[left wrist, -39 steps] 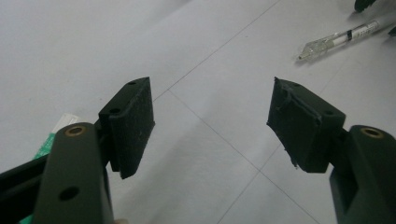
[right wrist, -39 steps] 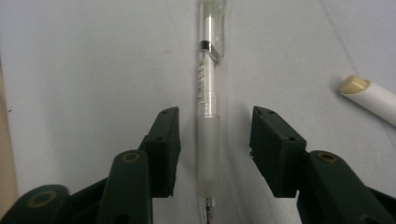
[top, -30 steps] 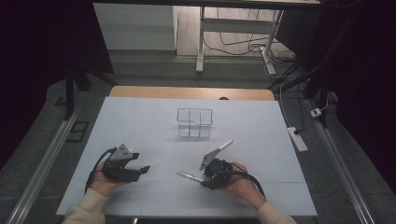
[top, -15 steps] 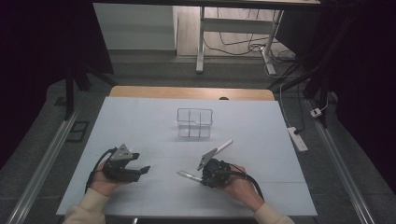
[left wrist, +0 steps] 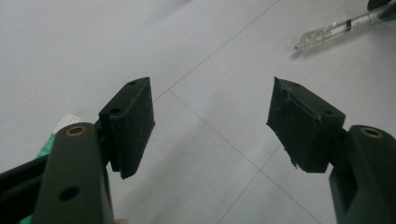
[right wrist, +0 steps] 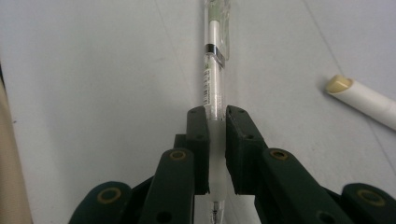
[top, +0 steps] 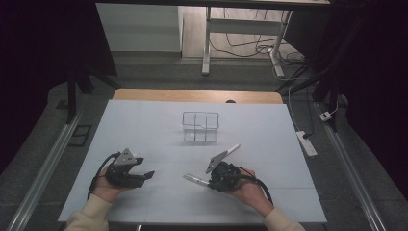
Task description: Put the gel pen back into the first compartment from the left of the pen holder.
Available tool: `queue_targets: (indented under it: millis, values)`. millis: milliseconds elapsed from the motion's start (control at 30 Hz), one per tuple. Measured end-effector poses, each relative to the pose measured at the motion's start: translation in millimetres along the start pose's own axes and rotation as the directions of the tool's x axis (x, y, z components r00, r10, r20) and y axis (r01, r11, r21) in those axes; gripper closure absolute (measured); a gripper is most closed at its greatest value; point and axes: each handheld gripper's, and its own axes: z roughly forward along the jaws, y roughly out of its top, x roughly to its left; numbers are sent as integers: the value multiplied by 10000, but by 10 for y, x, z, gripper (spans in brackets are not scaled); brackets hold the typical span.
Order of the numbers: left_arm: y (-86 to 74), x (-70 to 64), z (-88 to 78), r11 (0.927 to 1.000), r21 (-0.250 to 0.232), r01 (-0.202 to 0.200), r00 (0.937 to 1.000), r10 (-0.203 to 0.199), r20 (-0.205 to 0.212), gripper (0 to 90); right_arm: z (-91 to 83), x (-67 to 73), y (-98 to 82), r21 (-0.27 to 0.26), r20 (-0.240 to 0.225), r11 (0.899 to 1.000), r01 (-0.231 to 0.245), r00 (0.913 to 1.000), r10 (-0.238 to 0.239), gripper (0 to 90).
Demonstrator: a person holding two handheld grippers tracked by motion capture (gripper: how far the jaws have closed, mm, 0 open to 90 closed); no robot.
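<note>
My right claw [right wrist: 217, 154] has just closed, pinching the clear pen [right wrist: 214, 88] lying on the counter [top: 269, 130]; my left claw [left wrist: 212, 126] gapes empty.

Nothing here reads as a word, brand or number. Closest thing to it is on the pen [right wrist: 212, 88]: a strip of tiny dark print runs down its clear barrel in the right gripper view, just above the pads clamped on it, far too small and blurred to make out. A black band rings the barrel above that print, with no lettering on it. The white marker [right wrist: 362, 100] lying nearby shows a plain body, no label, and the table [top: 144, 125] carries only thin seam lines, no writing
</note>
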Motion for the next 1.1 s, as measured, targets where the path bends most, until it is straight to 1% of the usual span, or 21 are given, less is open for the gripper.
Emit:
queue_targets:
  millis: [100, 333, 367, 467, 567, 633, 767, 833, 967, 1100]
  values:
    - [0, 1, 3, 10000, 7, -2, 10000, 2, 0, 315, -50, -29, -12, -175, -75, 9996, -232, 9997, 231, 791]
    - [1, -5, 10, 10000, 18, -41, 10000, 41, -1, 314, -136, -81, -36, -558, -29, 9973, -475, 9989, 474, 792]
    - [1, -4, 9, 10000, 15, -44, 10000, 44, 0, 314, -149, -90, -39, -584, -3, 9973, -441, 9990, 442, 792]
    - [1, -2, 4, 10000, -9, -45, 10000, 45, -8, 314, -194, -105, -43, -844, 2, 9949, -553, 9985, 555, 792]
    - [3, 0, 4, 10000, -18, -33, 10000, 33, -24, 315, -258, -120, -42, -1092, 99, 9929, -479, 9987, 493, 792]
    - [4, -2, 10, 10000, -1, -29, 10000, 29, -26, 315, -308, -127, -45, -1280, 172, 9907, -459, 9987, 485, 792]
    - [11, -10, 9, 10000, -6, -70, 10000, 70, -59, 315, -407, -151, -59, -1620, 242, 9849, -606, 9976, 654, 792]
    - [14, -12, 10, 10000, -2, -83, 9999, 82, -75, 315, -446, -167, -69, -1772, 255, 9823, -604, 9975, 659, 792]
    - [15, -19, 13, 10000, -3, -94, 9999, 93, -70, 315, -515, -177, -75, -1974, 357, 9783, -635, 9968, 719, 792]
    - [22, -22, 12, 9999, -21, -120, 9999, 120, -74, 315, -544, -177, -71, -2091, 351, 9756, -671, 9965, 761, 792]
